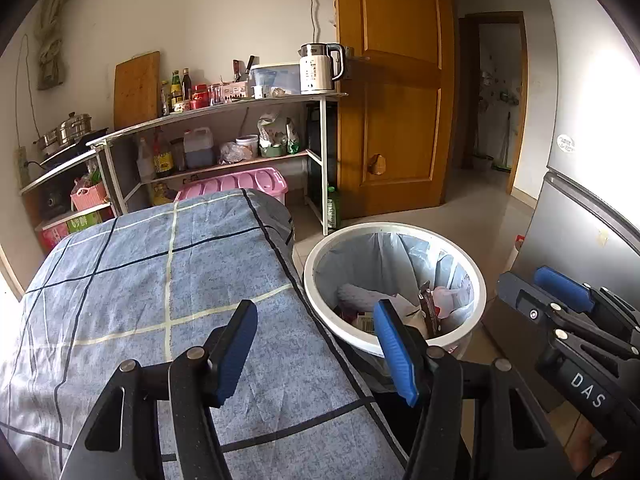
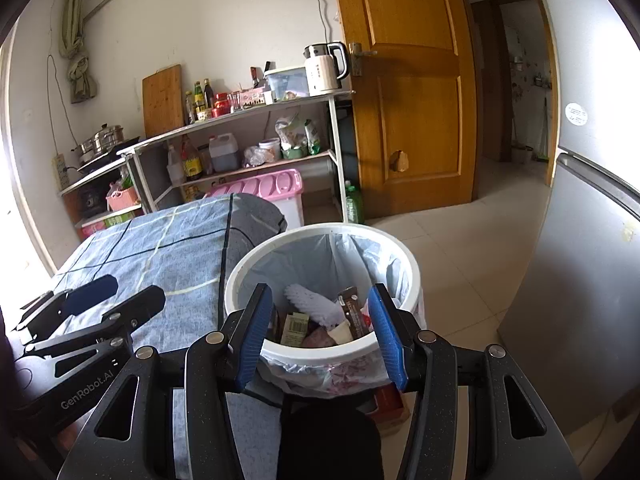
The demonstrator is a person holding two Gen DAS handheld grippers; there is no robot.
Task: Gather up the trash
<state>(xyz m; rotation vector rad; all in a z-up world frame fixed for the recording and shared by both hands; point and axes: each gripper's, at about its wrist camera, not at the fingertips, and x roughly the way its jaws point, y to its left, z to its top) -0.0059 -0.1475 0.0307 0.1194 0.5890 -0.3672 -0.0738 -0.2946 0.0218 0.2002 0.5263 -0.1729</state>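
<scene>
The round white plastic waste bin (image 2: pixel 320 354), lined with a pale blue bag, stood on the floor just beside the table covered in blue checked cloth (image 1: pixel 160 280). Mixed wrappers and trash (image 2: pixel 316 320) lay inside the bin. The left tongs (image 1: pixel 316 354) stood half open and empty over the table edge. The right tongs (image 2: pixel 320 340) stood half open and empty above the bin's near rim.

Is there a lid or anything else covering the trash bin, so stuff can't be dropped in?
No lid shows. The trash bin stands open at the top beside the table, with trash already inside. Both the right hand-held gripper and the left hand-held gripper are open and empty.
</scene>
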